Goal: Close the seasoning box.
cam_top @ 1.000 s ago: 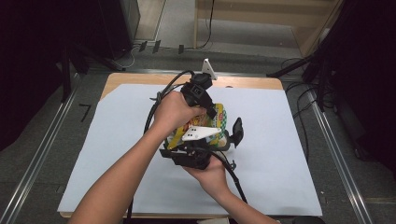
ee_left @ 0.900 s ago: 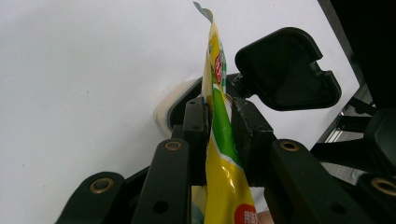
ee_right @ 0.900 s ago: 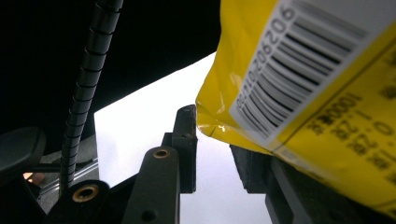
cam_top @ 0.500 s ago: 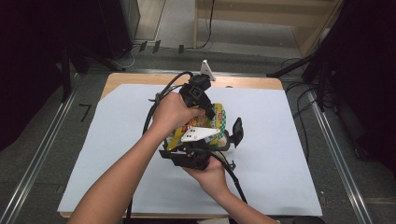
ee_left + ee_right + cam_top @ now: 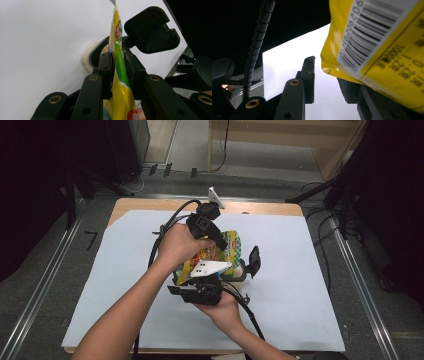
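High view: both hands hold a yellow snack bag (image 5: pixel 225 251) above the white sheet (image 5: pixel 310 285), beside a black-lidded container (image 5: pixel 246 268), probably for pouring.

Left gripper (image 5: pixel 117 66) view: its jaws pinch the bag's edge to steady it.

Right gripper (image 5: pixel 329 80) view: its jaws, just opening, stand spread, with the bag's corner hanging clear of the left pad.
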